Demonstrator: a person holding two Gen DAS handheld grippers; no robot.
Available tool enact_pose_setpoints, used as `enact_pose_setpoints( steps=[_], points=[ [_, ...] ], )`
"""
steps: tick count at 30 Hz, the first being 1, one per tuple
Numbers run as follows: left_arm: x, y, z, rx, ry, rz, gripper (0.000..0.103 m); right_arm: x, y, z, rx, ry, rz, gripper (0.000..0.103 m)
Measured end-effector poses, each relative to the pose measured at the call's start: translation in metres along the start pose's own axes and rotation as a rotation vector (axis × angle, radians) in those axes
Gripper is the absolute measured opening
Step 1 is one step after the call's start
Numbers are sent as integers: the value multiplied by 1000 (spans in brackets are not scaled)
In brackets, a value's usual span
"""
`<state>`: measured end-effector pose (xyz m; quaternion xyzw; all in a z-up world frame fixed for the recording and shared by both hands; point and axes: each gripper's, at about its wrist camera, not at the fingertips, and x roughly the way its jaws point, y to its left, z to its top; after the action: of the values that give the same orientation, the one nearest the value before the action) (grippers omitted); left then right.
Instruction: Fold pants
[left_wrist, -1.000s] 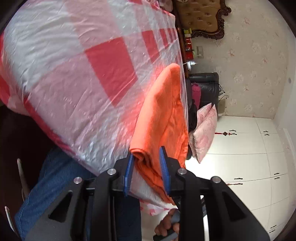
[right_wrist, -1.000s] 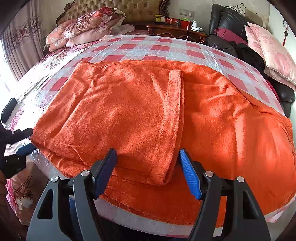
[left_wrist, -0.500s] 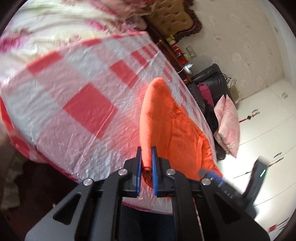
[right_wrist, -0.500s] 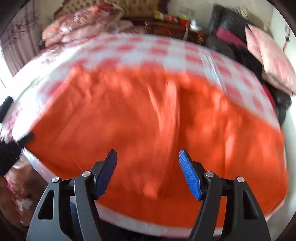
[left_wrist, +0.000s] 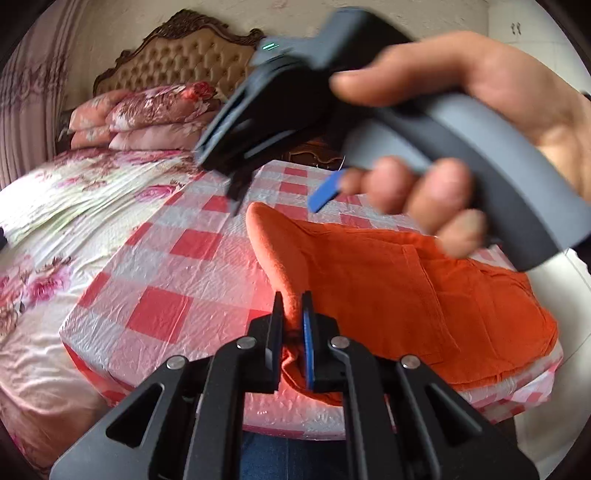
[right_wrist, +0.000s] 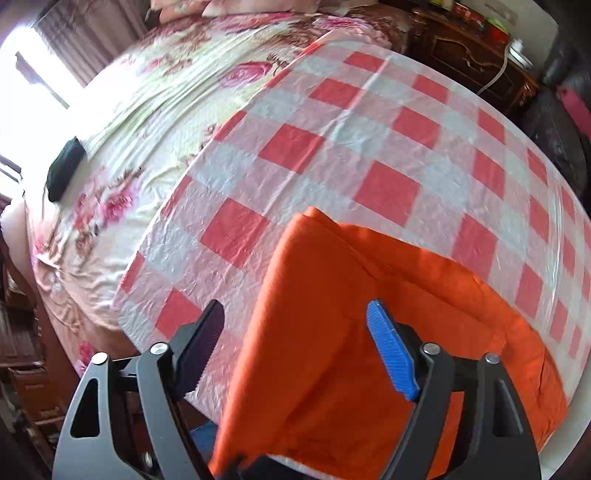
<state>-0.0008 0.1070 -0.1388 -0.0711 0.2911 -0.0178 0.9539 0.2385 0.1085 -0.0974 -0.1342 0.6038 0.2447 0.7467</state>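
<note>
The orange pants (left_wrist: 388, 288) lie folded on the red-and-white checked sheet (left_wrist: 177, 273), at its near edge. My left gripper (left_wrist: 293, 317) is shut on the near left edge of the pants and lifts a fold of cloth. My right gripper (right_wrist: 295, 332) is open, its fingers on either side of the raised orange fold (right_wrist: 314, 332) without touching it. In the left wrist view the right gripper (left_wrist: 280, 199) hangs above the pants, held by a hand (left_wrist: 461, 147).
A floral bedspread (right_wrist: 147, 110) covers the bed to the left, with pink pillows (left_wrist: 147, 118) and a tufted headboard (left_wrist: 177, 62) at the far end. A dark object (right_wrist: 64, 170) lies on the bed. A wooden nightstand (right_wrist: 472, 55) and dark clothes (right_wrist: 565, 122) stand far right.
My left gripper closed on the pants' edge and swung round, lifting the fold. My right gripper moved left, over the raised fold, still open.
</note>
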Motion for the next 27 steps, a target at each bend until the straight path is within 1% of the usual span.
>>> enact_pose_setpoints(
  steps=[2,4,6,7,8,9,10,11,12,14,16,18,19,20,23,25,26,27],
  points=[
    [-1,-6,0,34,-14,5,9,10,9,2,-26,11,-31,80],
    [-3,-13,1,68,-25,13,9,15,16,-1,-59,-1,-101,80],
    [-9,-21,1,101,-41,15,9,19,17,-6,-62,-4,-124,79],
    [-10,-24,1,116,-50,17,9,20,16,-8,-68,-7,-129,68],
    [-13,-28,2,131,-60,18,9,20,15,-11,-75,-19,-139,54],
    [-17,-31,3,141,-70,16,8,20,11,-13,-65,-21,-141,30],
    [-20,-33,5,143,-76,9,8,18,4,-13,-38,-19,-116,21],
    [-25,-35,9,145,-87,-3,8,9,-7,-14,-3,-28,-52,16],
    [-31,-40,14,157,-105,-18,8,-3,-17,-15,14,-50,-15,12],
    [-44,-59,26,196,-152,-42,8,-39,-38,-21,37,-123,20,12],
    [-57,-87,40,250,-207,-95,8,-75,-68,-34,71,-187,72,12],
    [-65,-124,45,322,-246,-148,8,-104,-101,-50,118,-235,114,12],
    [-67,-143,45,355,-253,-176,8,-121,-128,-65,160,-265,139,12],
    [-66,-165,43,396,-260,-200,8,-131,-146,-75,186,-281,149,12],
    [-57,-232,21,518,-273,-253,8,-149,-219,-122,287,-321,156,12],
    [-44,-271,-2,584,-262,-269,8,-143,-257,-148,345,-322,169,12],
    [-37,-290,-16,624,-262,-265,8,-132,-284,-167,384,-317,192,12],
    [-30,-309,-33,672,-274,-249,8,-122,-302,-180,409,-313,206,12]
  ],
)
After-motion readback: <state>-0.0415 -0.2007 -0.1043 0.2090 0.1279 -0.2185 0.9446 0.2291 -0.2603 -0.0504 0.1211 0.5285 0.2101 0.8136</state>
